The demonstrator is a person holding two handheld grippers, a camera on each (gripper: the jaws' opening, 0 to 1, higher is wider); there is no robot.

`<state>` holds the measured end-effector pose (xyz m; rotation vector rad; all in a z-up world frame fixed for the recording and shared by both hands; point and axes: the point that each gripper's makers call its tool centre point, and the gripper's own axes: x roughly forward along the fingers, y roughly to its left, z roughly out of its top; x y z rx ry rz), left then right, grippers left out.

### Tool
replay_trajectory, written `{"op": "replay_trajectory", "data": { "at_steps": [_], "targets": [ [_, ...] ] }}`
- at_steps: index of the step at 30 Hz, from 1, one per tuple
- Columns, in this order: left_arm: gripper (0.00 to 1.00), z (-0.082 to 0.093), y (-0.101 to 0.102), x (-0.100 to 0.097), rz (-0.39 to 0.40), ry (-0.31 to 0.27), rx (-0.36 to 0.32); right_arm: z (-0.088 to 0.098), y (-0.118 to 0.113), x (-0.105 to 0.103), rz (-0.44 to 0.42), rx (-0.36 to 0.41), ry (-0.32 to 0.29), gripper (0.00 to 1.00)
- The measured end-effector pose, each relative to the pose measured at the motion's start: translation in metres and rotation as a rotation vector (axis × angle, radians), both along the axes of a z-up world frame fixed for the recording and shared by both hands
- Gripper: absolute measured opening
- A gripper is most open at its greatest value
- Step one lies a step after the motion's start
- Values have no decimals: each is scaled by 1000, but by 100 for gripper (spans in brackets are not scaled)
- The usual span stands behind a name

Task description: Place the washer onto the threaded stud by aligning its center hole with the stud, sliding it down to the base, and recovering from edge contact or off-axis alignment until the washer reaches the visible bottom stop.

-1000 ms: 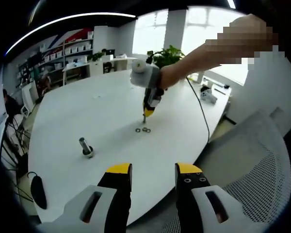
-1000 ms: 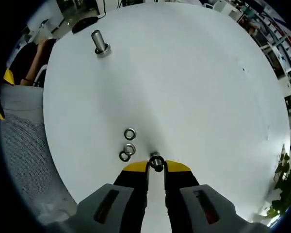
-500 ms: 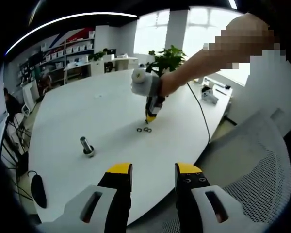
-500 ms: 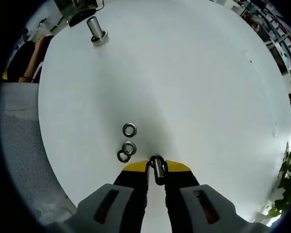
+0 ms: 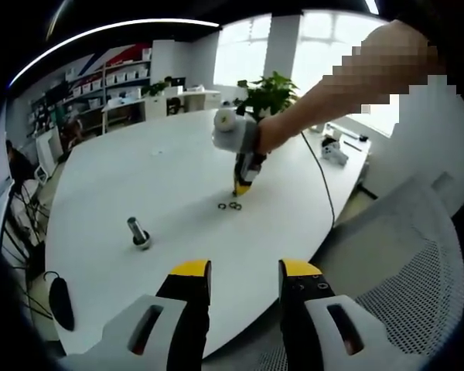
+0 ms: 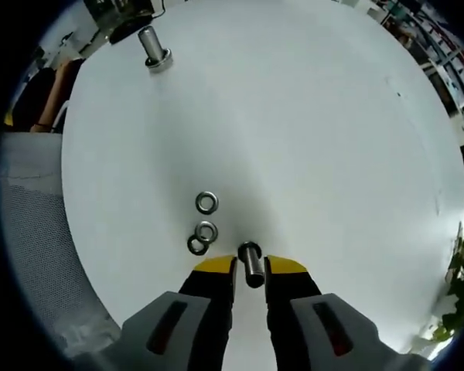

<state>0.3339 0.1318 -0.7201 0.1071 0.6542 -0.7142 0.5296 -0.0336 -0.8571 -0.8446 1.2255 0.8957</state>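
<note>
**Washer lifted clear, stud far off**

Since a second ago we see the right tongs rise off the tabletop, clamped on one washer held edge-on. Three spare washers lie just beside. Threaded stud stands well apart; transfer comes next. Left tongs hang wide, holding nothing.

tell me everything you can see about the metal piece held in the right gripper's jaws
A small silver metal washer sits clamped between the yellow tips of the right gripper. It is held on edge, so its shiny rim faces the camera like a short cylinder, with a dark opening at the top end. It hangs above the white round table, apart from three loose washers lying flat just to its left. In the left gripper view it is too small to make out.
</note>
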Motion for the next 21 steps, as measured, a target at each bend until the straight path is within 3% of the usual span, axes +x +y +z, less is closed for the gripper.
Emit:
{"op": "replay_trajectory", "data": {
  "at_steps": [15,21],
  "targets": [
    [33,1,2,1,15,-3,-11,-1,-22,-28,-77,33,6,22],
    [33,1,2,0,9,0,-6,-3,-10,-40,-92,59,27,22]
  ]
}}
